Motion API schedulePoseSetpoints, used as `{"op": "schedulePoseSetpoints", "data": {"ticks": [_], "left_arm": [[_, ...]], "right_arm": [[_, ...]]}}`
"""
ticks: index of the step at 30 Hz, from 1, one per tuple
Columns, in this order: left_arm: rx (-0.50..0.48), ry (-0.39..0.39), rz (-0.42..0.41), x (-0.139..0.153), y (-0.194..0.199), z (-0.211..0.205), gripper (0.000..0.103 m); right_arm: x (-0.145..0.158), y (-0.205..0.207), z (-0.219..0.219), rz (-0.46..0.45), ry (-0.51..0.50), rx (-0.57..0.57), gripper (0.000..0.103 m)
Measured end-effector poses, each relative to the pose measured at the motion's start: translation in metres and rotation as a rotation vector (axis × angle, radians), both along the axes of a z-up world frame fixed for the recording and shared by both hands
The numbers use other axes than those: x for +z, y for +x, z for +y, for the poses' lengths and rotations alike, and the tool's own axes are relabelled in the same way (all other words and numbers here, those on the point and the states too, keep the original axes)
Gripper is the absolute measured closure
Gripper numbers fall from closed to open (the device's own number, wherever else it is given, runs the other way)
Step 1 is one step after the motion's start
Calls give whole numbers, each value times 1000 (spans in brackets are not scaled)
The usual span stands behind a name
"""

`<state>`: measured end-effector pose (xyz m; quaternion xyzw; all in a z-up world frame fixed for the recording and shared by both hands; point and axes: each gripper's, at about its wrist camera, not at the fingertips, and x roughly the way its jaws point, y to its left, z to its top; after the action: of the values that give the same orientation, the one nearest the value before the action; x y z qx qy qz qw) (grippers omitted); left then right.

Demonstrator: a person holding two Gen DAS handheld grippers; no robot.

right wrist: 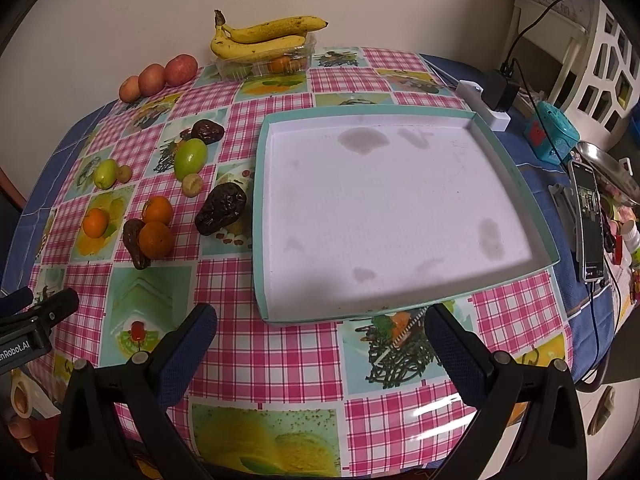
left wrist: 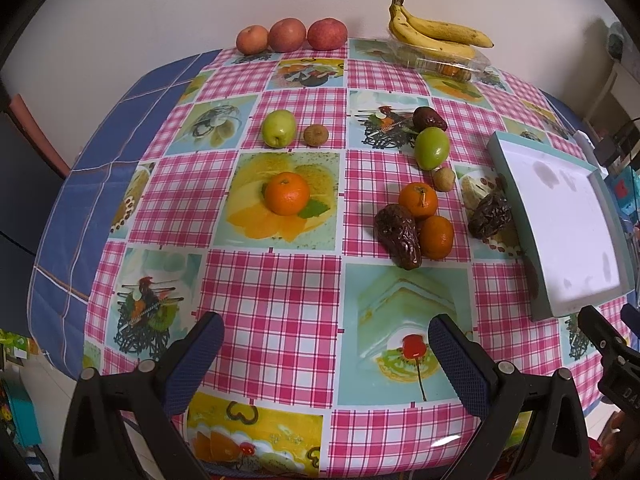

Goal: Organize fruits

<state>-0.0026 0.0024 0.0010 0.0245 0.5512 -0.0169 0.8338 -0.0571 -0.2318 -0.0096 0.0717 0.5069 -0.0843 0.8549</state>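
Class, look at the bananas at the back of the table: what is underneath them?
The bananas rest on a clear plastic box. Through its wall something orange shows, probably fruit; the rest of the contents are blurred by the plastic and hidden under the bananas.

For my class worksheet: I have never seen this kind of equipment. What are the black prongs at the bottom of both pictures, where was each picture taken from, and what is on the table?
No robot here: a person holds a two-finger claw in each hand, with a camera on each looking forward along its fingers. One picture is from the left claw, the other from the right claw. Both are open and hold nothing.

On the pink checked tablecloth lie loose fruits: three orange mandarins, two green round fruits, dark wrinkled dates, small brown fruits, three red apples and yellow bananas on a clear plastic box. The shallow white tray with a teal rim has nothing in it.
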Motion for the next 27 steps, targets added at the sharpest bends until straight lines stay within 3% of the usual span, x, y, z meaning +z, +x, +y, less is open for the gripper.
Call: {"op": "schedulePoseSetpoints", "data": {"ticks": [27], "left_arm": [[5,-2,2,0,0,2,0]], "right_arm": [[3,-1,0,1,3,0,0]]}}
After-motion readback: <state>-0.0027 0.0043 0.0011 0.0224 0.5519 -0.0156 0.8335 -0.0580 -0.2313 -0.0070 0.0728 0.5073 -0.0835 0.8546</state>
